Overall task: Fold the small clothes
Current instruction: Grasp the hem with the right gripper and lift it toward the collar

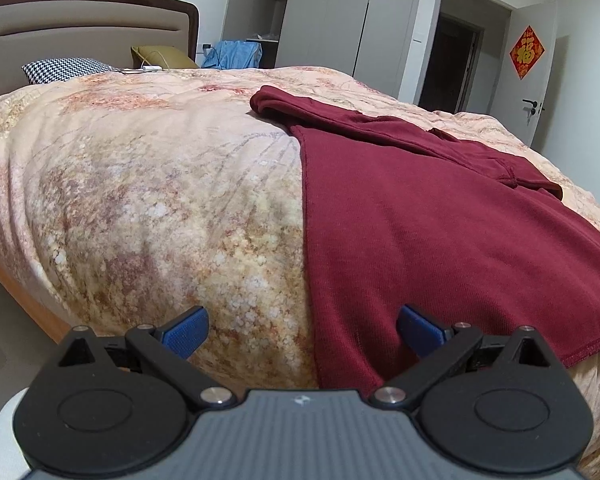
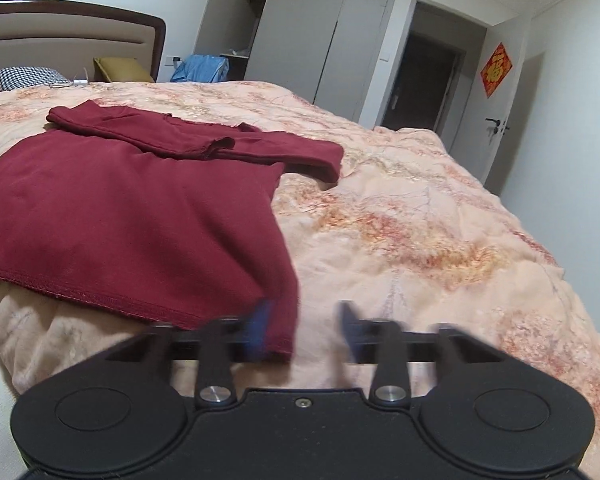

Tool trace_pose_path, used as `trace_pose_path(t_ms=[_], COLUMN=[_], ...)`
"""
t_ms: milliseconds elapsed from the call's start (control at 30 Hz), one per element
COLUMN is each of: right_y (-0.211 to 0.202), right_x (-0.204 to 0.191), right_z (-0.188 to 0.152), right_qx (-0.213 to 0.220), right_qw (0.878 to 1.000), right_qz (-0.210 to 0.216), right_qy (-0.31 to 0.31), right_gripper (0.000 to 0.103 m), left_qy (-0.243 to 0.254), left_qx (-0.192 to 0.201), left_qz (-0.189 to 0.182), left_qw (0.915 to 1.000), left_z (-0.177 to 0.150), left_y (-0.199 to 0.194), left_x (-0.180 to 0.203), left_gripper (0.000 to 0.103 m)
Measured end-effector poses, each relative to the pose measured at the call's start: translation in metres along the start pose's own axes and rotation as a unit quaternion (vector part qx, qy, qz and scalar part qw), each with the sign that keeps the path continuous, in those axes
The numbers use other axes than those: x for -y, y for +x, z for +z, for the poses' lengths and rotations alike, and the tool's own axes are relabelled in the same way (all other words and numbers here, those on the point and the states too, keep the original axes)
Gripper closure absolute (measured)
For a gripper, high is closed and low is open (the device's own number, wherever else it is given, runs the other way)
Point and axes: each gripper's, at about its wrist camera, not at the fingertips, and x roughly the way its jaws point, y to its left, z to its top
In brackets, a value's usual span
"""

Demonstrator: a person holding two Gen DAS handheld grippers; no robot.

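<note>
Shirt: we see the dark red shirt (image 1: 440,232) lying flat on the bed (image 1: 140,184), its sleeves folded across the upper part, hem toward us.
Left gripper: our left gripper (image 1: 302,332) stands wide apart at 6 o'clock, straddling the shirt's left edge near the hem, holding nothing.
Right gripper: our right gripper (image 2: 306,330) is blurred at 6 o'clock, its jaws apart; the left blue pad (image 2: 260,328) overlaps the shirt's (image 2: 132,216) lower right corner, though we cannot tell whether it touches.
Bed: a floral quilt (image 2: 420,240) covers it; a checked pillow (image 1: 64,70) and an olive pillow (image 1: 160,58) sit at 11 o'clock by the headboard (image 1: 88,28).
Room: a grey wardrobe (image 1: 340,12) at 12 o'clock, a red door ornament (image 1: 527,52) at 2 o'clock.
</note>
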Motion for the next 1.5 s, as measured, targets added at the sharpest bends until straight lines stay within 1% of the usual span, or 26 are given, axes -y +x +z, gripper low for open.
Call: trace_pose_path(t_ms=[100,200,267,333,433,500,633,667,700,733,767,800,833,900,1067,1200,1233,1300,1367,1400,1433,1467,1500], right_y=[-0.01,-0.022,-0.029,-0.031,-0.022,-0.015,-0.004,-0.003,-0.002,-0.002,-0.002,-0.003,-0.005,-0.009,-0.019,-0.028,-0.03,-0.034,-0.038,-0.04,-0.042,-0.043,-0.045], right_x=[0.003,-0.002,-0.011,-0.025,-0.046,-0.056,-0.072,-0.075,-0.078,-0.081,-0.084,-0.088,-0.089,-0.089,-0.079,-0.075,-0.073,-0.071,-0.068,-0.067,-0.069,-0.069,-0.069], right_z=[0.0,-0.002,-0.005,-0.011,-0.019,-0.022,-0.022,-0.021,-0.02,-0.02,-0.019,-0.018,-0.017,-0.011,0.015,0.033,0.037,0.045,0.051,0.054,0.055,0.056,0.057], right_qx=[0.017,0.041,0.056,0.064,0.061,0.062,0.087,0.097,0.104,0.11,0.116,0.123,0.133,0.147,0.149,0.15,0.151,0.154,0.156,0.158,0.16,0.162,0.163], right_qw=[1.0,0.998,0.996,0.99,0.981,0.978,0.974,0.973,0.972,0.97,0.968,0.967,0.965,0.966,0.976,0.979,0.979,0.98,0.98,0.98,0.98,0.979,0.979], right_qz=[-0.013,-0.004,0.014,0.027,0.017,0.016,-0.003,-0.006,-0.004,-0.003,0.0,0.003,0.007,0.023,0.059,0.074,0.077,0.083,0.089,0.091,0.09,0.089,0.089], right_qy=[-0.012,-0.038,-0.07,-0.121,-0.185,-0.199,-0.21,-0.211,-0.212,-0.215,-0.22,-0.225,-0.226,-0.213,-0.15,-0.118,-0.112,-0.098,-0.087,-0.083,-0.082,-0.082,-0.083], right_gripper=[0.015,0.007,0.006,0.006,0.007,0.008,0.011,0.016,0.028,0.038,0.058,0.069,0.073,0.09,0.093,0.093,0.093,0.093,0.093,0.093,0.093,0.093,0.093], left_qy=[-0.007,-0.008,-0.001,0.013,0.034,0.049,0.084,0.093,0.102,0.111,0.12,0.129,0.139,0.162,0.227,0.253,0.26,0.277,0.286,0.288,0.286,0.282,0.274], left_qx=[-0.003,-0.003,0.005,0.018,0.039,0.05,0.061,0.062,0.064,0.065,0.066,0.067,0.068,0.071,0.079,0.082,0.083,0.084,0.089,0.091,0.093,0.096,0.098], left_qz=[-0.003,0.0,0.006,0.01,0.003,-0.006,-0.028,-0.033,-0.039,-0.044,-0.049,-0.055,-0.062,-0.074,-0.087,-0.099,-0.096,-0.082,-0.062,-0.05,-0.038,-0.026,-0.017], left_qw=[1.0,1.0,1.0,0.9997,0.9986,0.9975,0.9942,0.9932,0.992,0.9907,0.9893,0.9878,0.986,0.9814,0.9668,0.9588,0.9573,0.9538,0.952,0.952,0.9529,0.9543,0.9566], left_z=[0.0,0.0,0.001,0.002,0.001,0.0,-0.004,-0.005,-0.006,-0.008,-0.01,-0.012,-0.014,-0.019,-0.034,-0.041,-0.043,-0.047,-0.05,-0.051,-0.051,-0.05,-0.048], left_y=[0.0,-0.002,-0.006,-0.013,-0.025,-0.031,-0.037,-0.038,-0.039,-0.039,-0.04,-0.04,-0.041,-0.044,-0.046,-0.044,-0.042,-0.037,-0.034,-0.032,-0.031,-0.032,-0.032], left_x=[-0.002,-0.001,0.003,0.008,0.019,0.027,0.043,0.046,0.05,0.054,0.057,0.061,0.065,0.073,0.103,0.127,0.133,0.144,0.15,0.151,0.151,0.148,0.145], left_gripper=[0.0,0.0,0.0,0.0,0.0,0.0,0.0,0.0,0.0,0.0,0.0,0.0,0.0,0.0,0.0,0.0,0.0,0.0,0.002,0.003,0.009,0.013,0.015])
